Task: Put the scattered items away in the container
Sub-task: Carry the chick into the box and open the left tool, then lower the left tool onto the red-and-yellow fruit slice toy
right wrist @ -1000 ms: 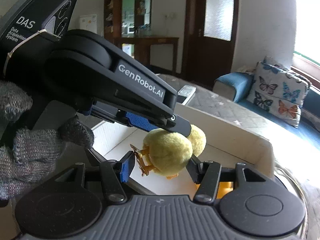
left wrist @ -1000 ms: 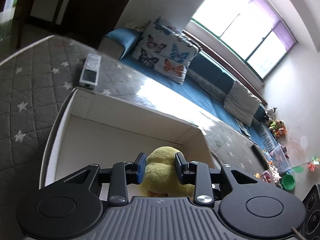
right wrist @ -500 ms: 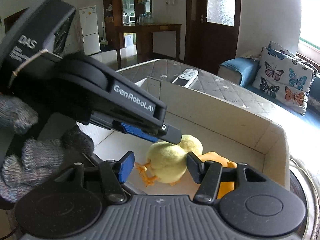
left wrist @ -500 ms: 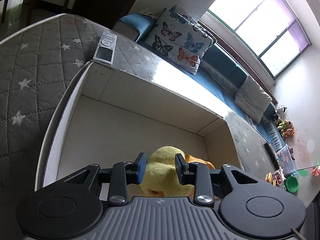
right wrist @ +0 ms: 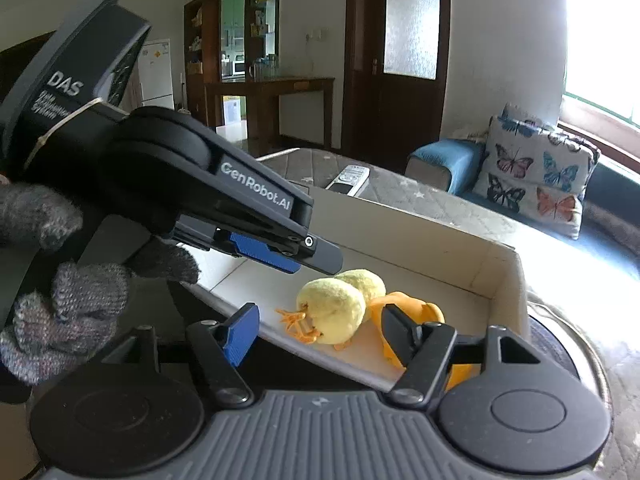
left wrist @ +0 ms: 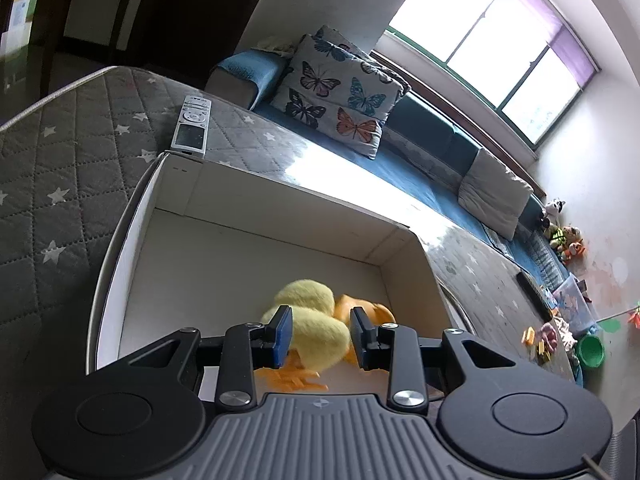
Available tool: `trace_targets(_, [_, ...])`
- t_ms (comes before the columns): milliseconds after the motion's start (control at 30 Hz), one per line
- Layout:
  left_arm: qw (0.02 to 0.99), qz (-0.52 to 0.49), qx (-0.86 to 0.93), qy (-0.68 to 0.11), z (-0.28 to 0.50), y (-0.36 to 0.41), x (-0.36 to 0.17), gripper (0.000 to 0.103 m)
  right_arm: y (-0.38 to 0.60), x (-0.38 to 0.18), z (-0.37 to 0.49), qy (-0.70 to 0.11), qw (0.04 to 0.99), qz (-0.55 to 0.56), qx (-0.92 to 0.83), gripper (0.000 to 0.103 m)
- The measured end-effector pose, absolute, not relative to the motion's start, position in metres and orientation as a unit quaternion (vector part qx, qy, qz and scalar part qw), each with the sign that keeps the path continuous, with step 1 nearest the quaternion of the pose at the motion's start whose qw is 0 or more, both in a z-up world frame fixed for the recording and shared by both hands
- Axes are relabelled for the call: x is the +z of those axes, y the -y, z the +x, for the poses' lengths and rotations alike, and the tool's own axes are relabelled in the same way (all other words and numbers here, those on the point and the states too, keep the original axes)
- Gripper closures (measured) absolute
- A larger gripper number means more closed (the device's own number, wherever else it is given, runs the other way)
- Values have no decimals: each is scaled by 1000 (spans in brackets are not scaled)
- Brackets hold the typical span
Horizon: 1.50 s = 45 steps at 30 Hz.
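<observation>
**Plush duck released into the box**

Left wrist view: plush duck (left wrist: 316, 320) lay on the box (left wrist: 280, 204) floor; left gripper (left wrist: 320, 336) stood apart, straddling it untouched.

Right wrist view: right gripper (right wrist: 320, 330), just opened, stood clear of the duck inside the box, presumably to leave it there.

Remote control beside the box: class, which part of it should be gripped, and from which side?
Grip the remote control across its narrow width near mid-length, from above. It lies flat on the quilted cover, long and slim, one end at the box corner, so the long edges look free.
</observation>
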State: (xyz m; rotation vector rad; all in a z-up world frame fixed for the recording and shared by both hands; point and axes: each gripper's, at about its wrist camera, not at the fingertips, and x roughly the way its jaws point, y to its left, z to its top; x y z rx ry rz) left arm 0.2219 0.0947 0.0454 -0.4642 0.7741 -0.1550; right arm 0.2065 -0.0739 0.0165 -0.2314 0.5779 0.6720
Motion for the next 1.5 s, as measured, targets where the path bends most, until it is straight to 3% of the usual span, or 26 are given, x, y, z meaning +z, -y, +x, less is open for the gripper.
trace_targets(267, [903, -210, -84, -365, 196, -83, 54, 69, 90, 20, 173, -268, 908, -104, 305, 32])
trace_targets(600, [909, -179, -89, -365, 167, -67, 54, 69, 104, 16, 136, -270, 915, -84, 289, 18])
trace_targets(800, [908, -173, -93, -370, 151, -63, 49, 69, 111, 10, 118, -278, 916, -72, 280, 15])
trace_targets(900, [907, -169, -94, -374, 144, -61, 46, 69, 114, 7, 110, -279, 919, -67, 272, 4])
trace_targets(1033, [905, -168, -94, -379, 135, -59, 41, 69, 118, 5, 97, -273, 922, -65, 267, 0])
trace_targets(1500, [899, -172, -91, -392, 114, -56, 28, 69, 125, -3, 74, -268, 928, -49, 254, 0])
